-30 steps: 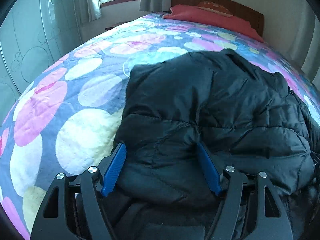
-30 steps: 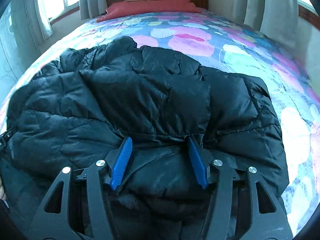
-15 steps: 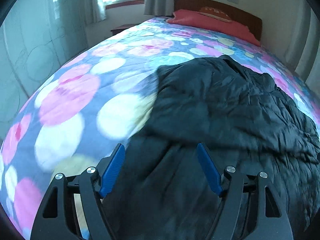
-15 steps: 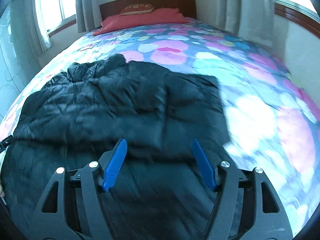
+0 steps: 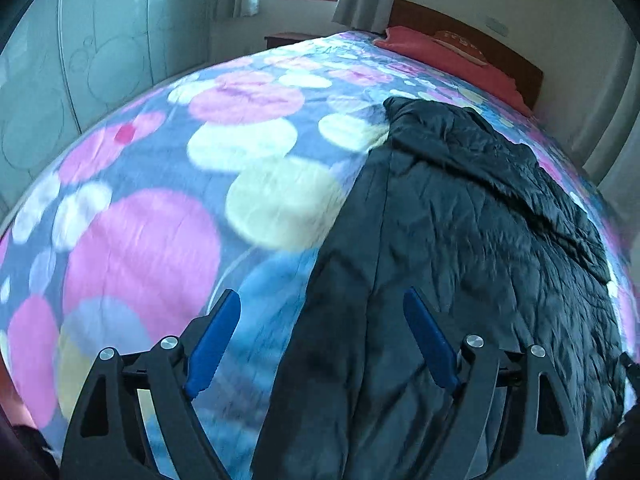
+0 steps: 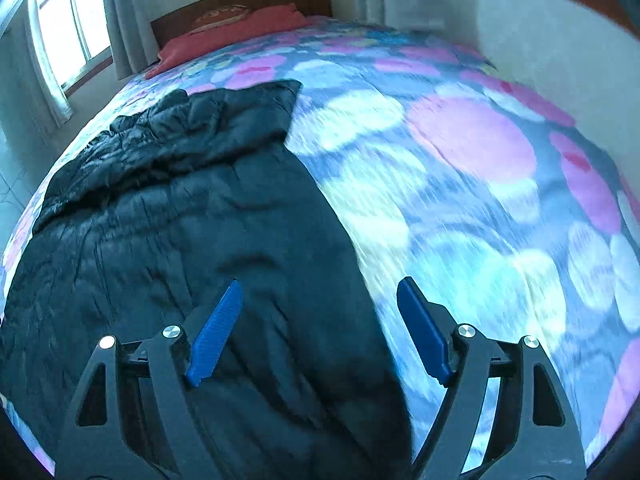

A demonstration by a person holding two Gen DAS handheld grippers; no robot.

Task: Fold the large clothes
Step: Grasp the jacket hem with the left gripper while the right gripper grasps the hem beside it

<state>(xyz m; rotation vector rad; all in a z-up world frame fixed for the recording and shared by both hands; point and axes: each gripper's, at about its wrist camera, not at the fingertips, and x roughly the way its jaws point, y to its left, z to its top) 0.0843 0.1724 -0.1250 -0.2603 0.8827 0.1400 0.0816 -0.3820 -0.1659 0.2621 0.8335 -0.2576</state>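
Two tools hang over one black puffy jacket (image 5: 472, 240) that lies spread on the bed (image 5: 160, 208), on a quilt of pink, white and blue circles. In the left wrist view the left tool (image 5: 322, 344) has its blue pads (image 5: 214, 344) spread wide and nothing pinched between them; its jaws have just been opening. The jacket's left edge runs up the picture between the two pads, so the left pad sits over bare quilt and the right pad over dark cloth, and neither pad presses on the jacket. From there the jacket stretches up and to the right, its far end bunched and crumpled toward the red pillow (image 5: 452, 56) at the wooden headboard (image 5: 472, 32). In the right wrist view the right tool (image 6: 320, 332) is likewise spread wide and empty, and its jaws too have just been opening. Here the jacket (image 6: 180, 220) fills the left half of the picture and its right edge passes between the pads (image 6: 424, 332): the left pad is over the cloth, the right pad over the quilt. The jacket's folded upper part lies further up, near the window (image 6: 68, 28) side of the bed. The quilt in this view is smeared by motion blur.
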